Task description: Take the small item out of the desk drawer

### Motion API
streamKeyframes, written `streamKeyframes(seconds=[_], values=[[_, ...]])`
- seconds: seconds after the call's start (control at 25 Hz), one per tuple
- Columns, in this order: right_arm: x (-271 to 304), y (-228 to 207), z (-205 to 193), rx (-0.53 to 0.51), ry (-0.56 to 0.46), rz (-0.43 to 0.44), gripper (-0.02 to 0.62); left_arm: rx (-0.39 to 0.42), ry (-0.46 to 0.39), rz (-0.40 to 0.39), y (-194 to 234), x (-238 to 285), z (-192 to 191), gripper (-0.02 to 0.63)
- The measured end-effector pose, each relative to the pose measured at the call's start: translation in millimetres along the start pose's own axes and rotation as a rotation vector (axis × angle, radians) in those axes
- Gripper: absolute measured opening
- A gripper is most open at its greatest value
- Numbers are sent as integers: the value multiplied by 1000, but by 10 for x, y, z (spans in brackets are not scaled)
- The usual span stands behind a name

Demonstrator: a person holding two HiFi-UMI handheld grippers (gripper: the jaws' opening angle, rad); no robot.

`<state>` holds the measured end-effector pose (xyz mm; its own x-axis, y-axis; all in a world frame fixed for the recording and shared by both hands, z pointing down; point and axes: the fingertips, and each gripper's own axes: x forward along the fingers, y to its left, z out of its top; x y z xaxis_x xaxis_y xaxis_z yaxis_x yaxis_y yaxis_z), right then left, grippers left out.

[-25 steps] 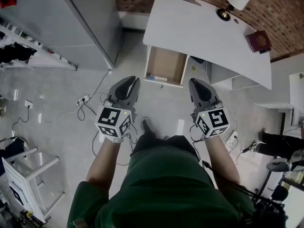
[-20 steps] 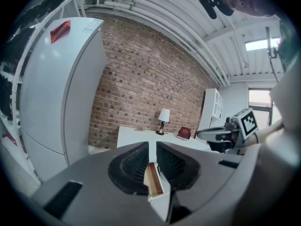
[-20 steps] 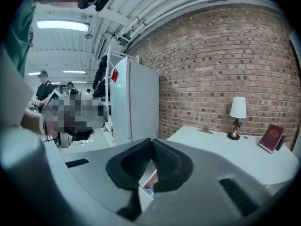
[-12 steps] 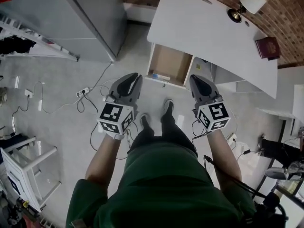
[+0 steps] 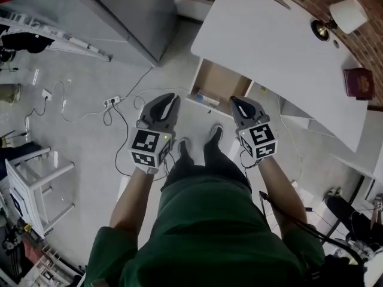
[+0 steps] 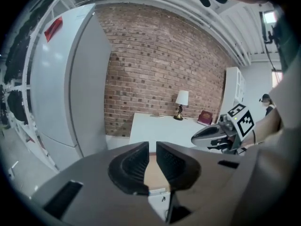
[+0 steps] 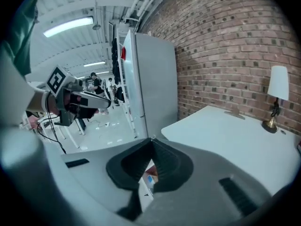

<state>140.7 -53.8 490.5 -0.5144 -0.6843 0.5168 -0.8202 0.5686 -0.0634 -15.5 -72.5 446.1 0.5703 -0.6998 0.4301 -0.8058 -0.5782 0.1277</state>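
Lying against the front wall of the single pulled-out drawer [image 5: 218, 79]: one small item [image 5: 202, 98], blue and white from the head view, untouched by either tool. Caught again only in the right gripper view, as a blue-and-red scrap low between the jaw roots, print too small to read. Hanging just short of the drawer's front and to its left, the left gripper [image 5: 173, 98], jaws released by a narrow slit with nothing between them, plain in its own view. Hovering off the drawer's right front corner, the right gripper [image 5: 234, 100], jaws clenched tip to tip on nothing. Bearing one black-and-white square marker pattern per visible face, one marker cube [image 5: 148, 148] on each tool, two in all; no letters there. Above the drawer, one white desk [image 5: 281, 46], carrying one lamp [image 5: 341, 17] and one dark red book [image 5: 359, 81] at its far right. Hidden from the head view but shown by both gripper views, the brick wall [image 6: 160, 65] behind the desk. Left of the drawer, one tall grey cabinet [image 5: 125, 11], with a red label [image 6: 53, 28] near its top seen only from the grippers, unreadable. Below the drawer, two dark shoes [image 5: 182, 148] on the floor, and left of it one white power strip [image 5: 112, 101] with trailing cables.
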Motion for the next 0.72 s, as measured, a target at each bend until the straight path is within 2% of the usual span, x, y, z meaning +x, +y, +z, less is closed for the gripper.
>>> streamKeyframes(seconds=[0.2,0.32,0.48,0.72], values=[[331,-85,-325,-33,80,99,3,-15,48,60,-8,219,-216,43],[506,-89,-475,-62,121,137,5,-53,98,70,-29,281,-383,43],[732,-90,-654,-63,163,164,17,-40,102,106,103,379,-570,44],[1052,-116,-1026,-33,249,159,28,-37,188,54,238,598,-998,44]])
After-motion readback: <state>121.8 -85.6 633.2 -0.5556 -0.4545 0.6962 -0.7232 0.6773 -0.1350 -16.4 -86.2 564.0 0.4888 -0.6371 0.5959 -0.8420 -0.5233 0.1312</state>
